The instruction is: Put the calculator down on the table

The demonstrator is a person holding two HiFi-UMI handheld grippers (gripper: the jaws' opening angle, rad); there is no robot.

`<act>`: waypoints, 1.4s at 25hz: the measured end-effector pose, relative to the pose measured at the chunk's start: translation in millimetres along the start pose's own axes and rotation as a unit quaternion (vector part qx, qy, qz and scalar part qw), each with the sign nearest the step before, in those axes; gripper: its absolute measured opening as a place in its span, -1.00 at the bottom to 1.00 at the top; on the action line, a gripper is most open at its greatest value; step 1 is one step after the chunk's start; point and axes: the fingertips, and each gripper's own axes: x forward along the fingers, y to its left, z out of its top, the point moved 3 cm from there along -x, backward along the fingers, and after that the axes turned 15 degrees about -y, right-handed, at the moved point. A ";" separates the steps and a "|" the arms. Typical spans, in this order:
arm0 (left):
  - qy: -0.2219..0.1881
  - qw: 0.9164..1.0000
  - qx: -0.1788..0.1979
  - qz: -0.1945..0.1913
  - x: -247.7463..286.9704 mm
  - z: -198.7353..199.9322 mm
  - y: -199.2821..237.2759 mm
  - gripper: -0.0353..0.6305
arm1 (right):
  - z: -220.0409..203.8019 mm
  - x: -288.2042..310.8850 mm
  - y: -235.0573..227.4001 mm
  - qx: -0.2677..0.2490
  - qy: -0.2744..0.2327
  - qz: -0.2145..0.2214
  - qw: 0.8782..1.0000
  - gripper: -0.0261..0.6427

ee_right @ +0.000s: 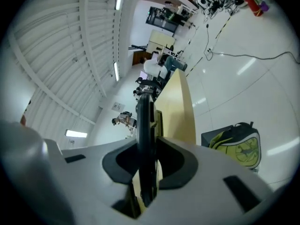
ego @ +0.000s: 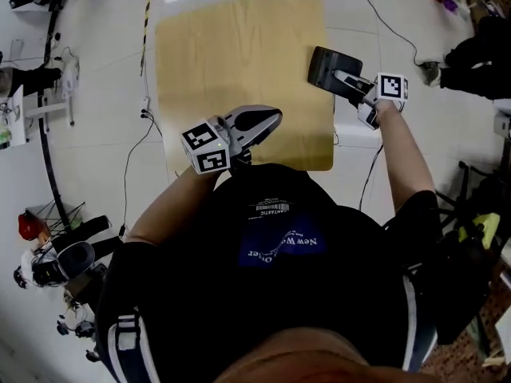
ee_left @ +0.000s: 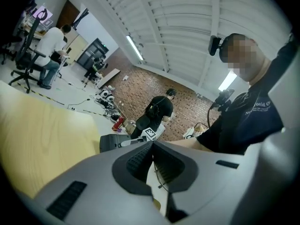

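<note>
The calculator (ego: 329,65) is a dark flat slab held over the right edge of the pale wooden table (ego: 239,62). My right gripper (ego: 345,78) is shut on its near end. In the right gripper view the calculator (ee_right: 144,121) stands edge-on between the pads, with the table (ee_right: 179,107) beyond it. My left gripper (ego: 267,121) hovers over the table's near edge, shut with nothing in it. In the left gripper view its jaws (ee_left: 151,145) meet at the tips, and the calculator (ee_left: 110,142) shows ahead beside the table (ee_left: 42,139).
A black and green backpack (ee_right: 236,146) lies on the white floor beside the table. Cables (ego: 382,18) run across the floor. Equipment and stands (ego: 48,254) crowd the left side. Other people (ee_left: 159,110) work farther off in the room.
</note>
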 end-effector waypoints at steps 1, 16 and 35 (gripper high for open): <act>0.002 1.000 -0.005 0.005 0.5 -2.0 3.6 -0.88 | 3.8 6.9 -4.0 -0.001 0.013 0.007 1.000 -0.74; -0.014 0.998 -0.045 0.041 -1.7 -11.2 15.0 -0.88 | -14.6 43.7 -23.1 -0.045 0.177 -0.136 0.974 -0.43; -0.036 0.997 -0.042 0.051 -12.7 7.9 12.7 -0.88 | -13.6 63.6 -12.6 -0.208 0.160 -0.212 0.941 0.22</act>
